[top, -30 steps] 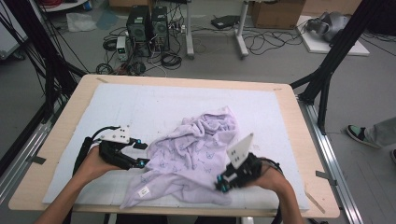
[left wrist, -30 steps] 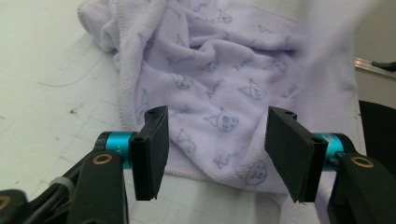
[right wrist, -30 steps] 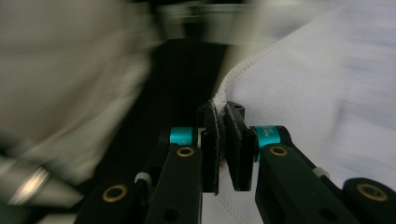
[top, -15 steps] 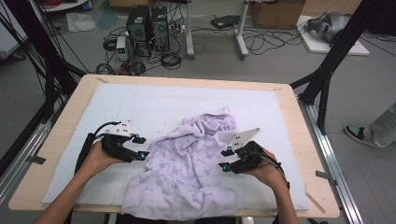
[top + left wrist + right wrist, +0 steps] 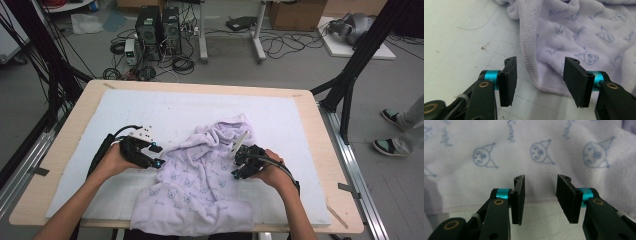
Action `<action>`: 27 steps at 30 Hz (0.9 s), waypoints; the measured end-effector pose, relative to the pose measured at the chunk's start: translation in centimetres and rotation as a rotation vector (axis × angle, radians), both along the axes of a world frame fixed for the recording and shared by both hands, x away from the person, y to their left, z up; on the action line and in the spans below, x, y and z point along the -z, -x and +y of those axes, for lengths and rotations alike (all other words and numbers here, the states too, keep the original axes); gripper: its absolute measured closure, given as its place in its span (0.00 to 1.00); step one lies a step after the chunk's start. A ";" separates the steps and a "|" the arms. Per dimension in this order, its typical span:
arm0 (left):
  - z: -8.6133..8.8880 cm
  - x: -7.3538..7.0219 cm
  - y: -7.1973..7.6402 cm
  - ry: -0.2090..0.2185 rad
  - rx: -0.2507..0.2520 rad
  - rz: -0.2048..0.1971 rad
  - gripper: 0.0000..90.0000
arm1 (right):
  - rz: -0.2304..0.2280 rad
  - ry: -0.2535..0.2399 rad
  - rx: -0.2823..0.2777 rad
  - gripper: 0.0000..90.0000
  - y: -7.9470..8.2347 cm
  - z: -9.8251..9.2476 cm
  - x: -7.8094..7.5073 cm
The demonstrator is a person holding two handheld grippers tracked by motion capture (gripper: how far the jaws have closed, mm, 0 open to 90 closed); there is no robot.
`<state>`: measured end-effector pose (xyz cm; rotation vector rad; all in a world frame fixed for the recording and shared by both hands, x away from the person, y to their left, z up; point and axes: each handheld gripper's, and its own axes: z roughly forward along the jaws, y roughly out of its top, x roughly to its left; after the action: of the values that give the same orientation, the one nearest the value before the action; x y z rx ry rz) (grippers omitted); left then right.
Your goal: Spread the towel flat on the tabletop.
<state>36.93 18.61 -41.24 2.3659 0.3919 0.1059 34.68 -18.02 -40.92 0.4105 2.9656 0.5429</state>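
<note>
White mat bears cartoon-printed lilac towel.

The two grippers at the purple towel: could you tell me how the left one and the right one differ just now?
The left gripper stands over the towel's hemmed corner, bare mat beneath one jaw; the right gripper faces a straight hem, printed cloth beyond both jaws. The left's jaws gape wider than the right's. Both are open, jaws just closing a little, gripping nothing.
</note>
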 end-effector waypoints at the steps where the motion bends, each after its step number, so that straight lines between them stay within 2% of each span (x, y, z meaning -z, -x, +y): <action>1: -0.3 -0.3 -0.2 -0.019 0.023 -0.002 0.50 | 0.000 0.021 -0.008 0.64 -0.1 0.2 -0.1; 2: -0.3 -0.3 -0.2 -0.019 0.023 -0.002 0.50 | 0.001 0.037 -0.013 0.64 -0.2 0.4 -0.2; 3: -0.8 -0.5 -0.6 -0.071 0.037 -0.002 0.50 | 0.001 0.059 -0.016 0.64 -0.3 0.6 -0.2; 4: -1.0 -0.5 -0.8 -0.093 0.043 0.002 0.50 | -0.001 0.079 -0.020 0.64 -0.5 0.8 -0.3; 7: -1.5 -0.3 -1.3 -0.116 0.057 0.025 0.51 | 0.014 0.115 -0.035 0.66 -1.1 1.4 -0.2; 8: -1.8 -0.2 -1.7 -0.136 0.072 0.041 0.54 | 0.022 0.129 -0.034 0.68 -1.1 1.5 -0.2; 9: -1.8 -0.2 -1.7 -0.136 0.072 0.041 0.56 | 0.027 0.141 -0.039 0.69 -1.3 1.7 -0.2; 10: -1.9 -0.1 -1.8 -0.139 0.074 0.041 0.60 | 0.039 0.142 -0.042 0.72 -1.5 1.7 -0.2; 11: -2.1 0.1 -2.2 -0.158 0.077 0.062 0.65 | 0.048 0.146 -0.047 0.75 -1.6 1.8 -0.2; 12: -2.1 0.1 -2.2 -0.158 0.077 0.062 0.69 | 0.048 0.146 -0.047 0.75 -1.6 1.8 -0.2; 13: -2.4 0.3 -2.2 -0.158 0.073 0.072 0.75 | 0.075 0.137 -0.045 0.83 -2.2 1.8 -0.1; 14: -2.5 0.5 -2.3 -0.173 0.075 0.084 0.75 | 0.075 0.137 -0.045 0.83 -2.2 1.8 -0.1; 15: -2.7 0.6 -2.4 -0.185 0.075 0.089 0.83 | 0.076 0.138 -0.027 0.95 -2.5 1.7 -0.1; 16: -2.8 0.7 -2.5 -0.190 0.066 0.094 0.88 | 0.086 0.132 -0.018 0.97 -2.6 1.6 -0.1; 18: -2.7 0.6 -2.6 -0.180 0.050 0.120 0.93 | 0.078 0.141 -0.027 0.98 -2.6 1.7 -0.1; 21: -2.4 0.4 -2.6 -0.183 0.040 0.125 0.95 | 0.061 0.151 -0.037 0.99 -2.5 1.7 -0.3; 22: -2.0 -0.1 -2.6 -0.172 0.023 0.116 0.95 | 0.059 0.143 -0.032 0.99 -2.5 1.6 -0.4; 23: -2.0 -0.1 -2.6 -0.172 0.023 0.116 0.95 | 0.052 0.119 -0.029 0.99 -2.6 1.3 -0.6; 25: -1.2 -0.9 -2.6 -0.138 0.004 0.102 0.95 | 0.039 0.061 -0.017 0.99 -2.6 0.6 -1.5; 26: -0.8 -1.2 -2.6 -0.120 -0.010 0.093 0.95 | 0.039 0.061 -0.017 0.99 -2.6 0.6 -1.5; 27: -0.4 -1.6 -2.7 -0.101 -0.027 0.090 0.95 | 0.040 0.037 -0.016 0.99 -2.6 0.2 -1.9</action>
<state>39.58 18.18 -39.66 2.4712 0.4714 0.0318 37.29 -17.80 -39.07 0.3986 3.0147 0.4868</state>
